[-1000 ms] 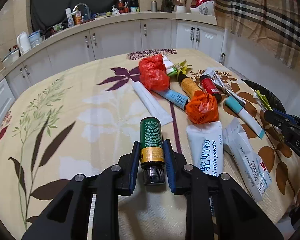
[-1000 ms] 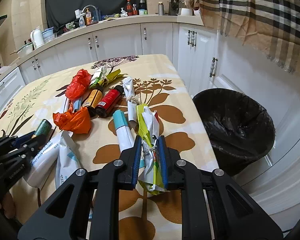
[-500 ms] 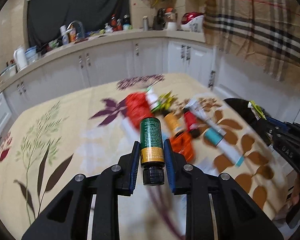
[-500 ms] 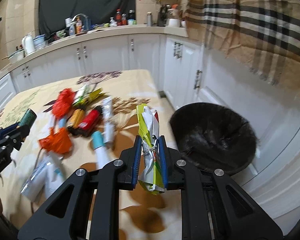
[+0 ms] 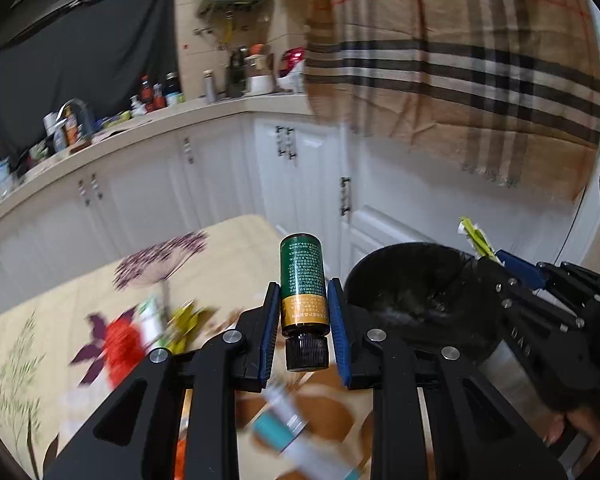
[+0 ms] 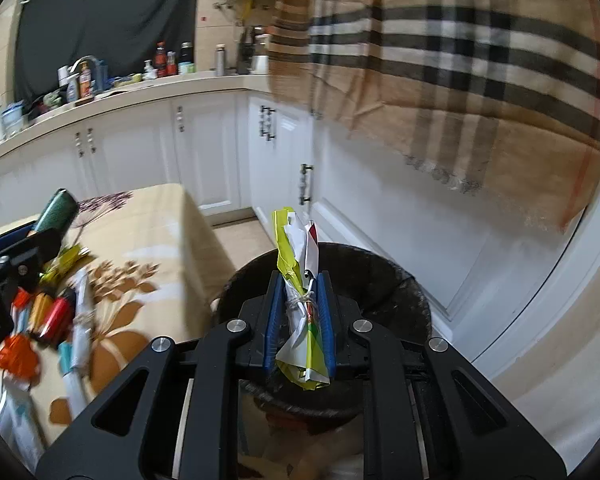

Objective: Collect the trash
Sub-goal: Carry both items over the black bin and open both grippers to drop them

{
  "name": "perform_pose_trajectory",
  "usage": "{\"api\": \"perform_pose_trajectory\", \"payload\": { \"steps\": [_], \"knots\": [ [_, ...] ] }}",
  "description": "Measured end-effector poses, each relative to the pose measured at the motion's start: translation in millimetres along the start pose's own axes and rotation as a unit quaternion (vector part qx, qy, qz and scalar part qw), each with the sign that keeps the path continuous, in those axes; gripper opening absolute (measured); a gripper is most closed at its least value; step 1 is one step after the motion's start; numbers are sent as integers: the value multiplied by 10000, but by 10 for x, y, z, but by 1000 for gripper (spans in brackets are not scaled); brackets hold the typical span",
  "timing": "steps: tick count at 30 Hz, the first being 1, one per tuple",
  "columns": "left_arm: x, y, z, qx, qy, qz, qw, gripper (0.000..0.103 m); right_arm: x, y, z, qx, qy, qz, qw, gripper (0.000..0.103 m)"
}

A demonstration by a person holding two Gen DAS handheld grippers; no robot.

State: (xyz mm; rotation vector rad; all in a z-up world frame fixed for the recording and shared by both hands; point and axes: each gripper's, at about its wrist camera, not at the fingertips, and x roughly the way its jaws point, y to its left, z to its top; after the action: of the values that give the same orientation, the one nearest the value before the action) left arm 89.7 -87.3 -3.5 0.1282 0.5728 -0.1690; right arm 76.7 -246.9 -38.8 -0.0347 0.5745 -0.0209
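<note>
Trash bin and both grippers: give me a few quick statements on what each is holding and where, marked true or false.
1. The left gripper is clamped on a green bottle with a black cap. True.
2. The right gripper is empty. False: it grips a tied yellow and white wrapper bundle.
3. The black-lined trash bin stands on the floor beside the table. True.
4. The bundle is already inside the bin. False: it is held between the pads above the bin.
5. The table has been cleared. False: tubes and bottles remain there.

Tabletop litter (motion-blurred beyond telling)
</note>
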Motion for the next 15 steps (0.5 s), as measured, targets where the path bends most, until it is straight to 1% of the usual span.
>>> {"api": "perform_pose_trajectory", "payload": {
  "steps": [6,11,15],
  "knots": [
    [519,-354,200,213,229,-53,9995,25,284,-230,42,250,69,-153,9995,17],
    [834,-527,217,394,410,5,9984,25,484,-382,28,365,115,-306,9988,17],
    [1055,-606,223,433,543,72,9976,25,640,-483,-6,438,193,-424,9980,17]
  ]
}}
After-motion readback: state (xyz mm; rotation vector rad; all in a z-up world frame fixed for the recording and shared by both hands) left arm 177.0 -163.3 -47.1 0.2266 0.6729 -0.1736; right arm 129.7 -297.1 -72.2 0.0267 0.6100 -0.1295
